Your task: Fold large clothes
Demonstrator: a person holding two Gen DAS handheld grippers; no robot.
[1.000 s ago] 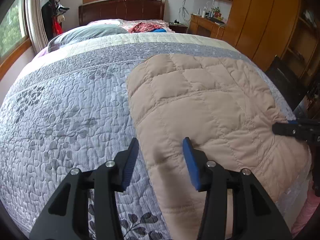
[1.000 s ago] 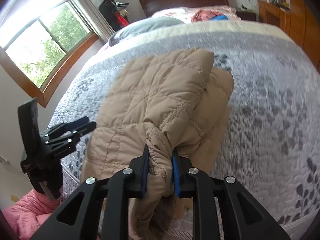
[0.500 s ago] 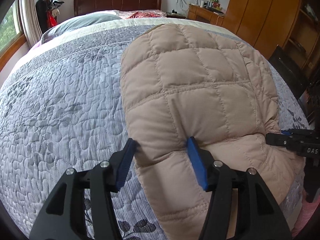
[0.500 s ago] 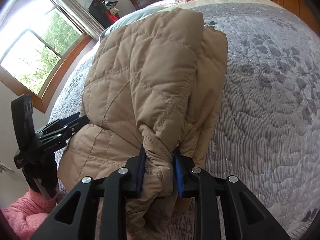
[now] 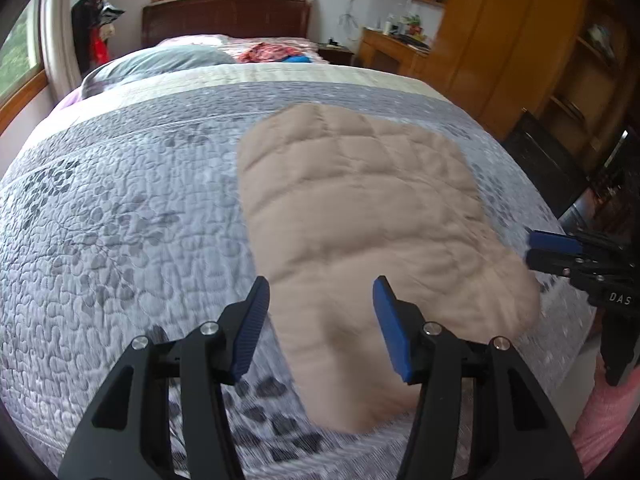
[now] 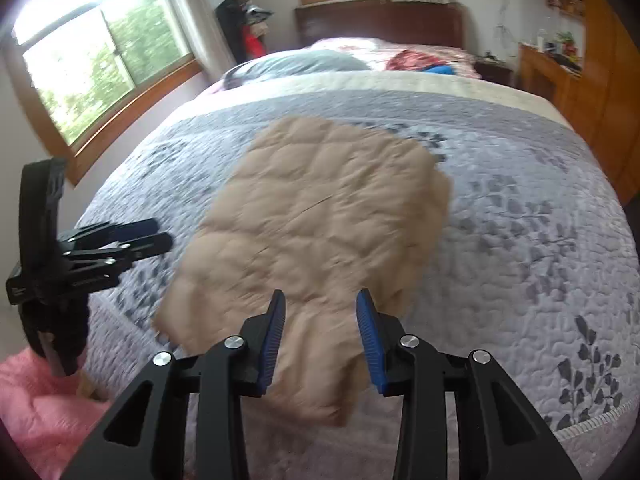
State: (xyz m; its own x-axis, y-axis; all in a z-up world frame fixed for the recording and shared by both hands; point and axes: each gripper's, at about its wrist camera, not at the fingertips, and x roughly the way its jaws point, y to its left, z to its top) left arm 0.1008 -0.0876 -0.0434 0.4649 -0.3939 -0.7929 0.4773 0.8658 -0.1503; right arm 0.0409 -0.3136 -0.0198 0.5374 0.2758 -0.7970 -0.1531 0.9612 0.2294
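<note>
A tan quilted jacket (image 5: 360,216) lies folded and flat on the grey patterned bedspread (image 5: 120,220), near the bed's foot; it also shows in the right wrist view (image 6: 320,216). My left gripper (image 5: 320,308) is open and empty, above the jacket's near left edge. My right gripper (image 6: 320,320) is open and empty, above the jacket's near end. The right gripper shows at the right of the left wrist view (image 5: 532,246), and the left gripper at the left of the right wrist view (image 6: 160,232).
Pillows (image 5: 160,64) and red and blue clothes (image 5: 276,54) lie at the head of the bed. A wooden wardrobe (image 5: 520,40) stands to the right, windows (image 6: 100,64) to the left. A pink garment (image 6: 40,420) is by the bed's foot.
My right gripper has let go of the jacket fold and opened. The raised jacket has dropped flat on the bed. Both grippers have drawn back from it.
</note>
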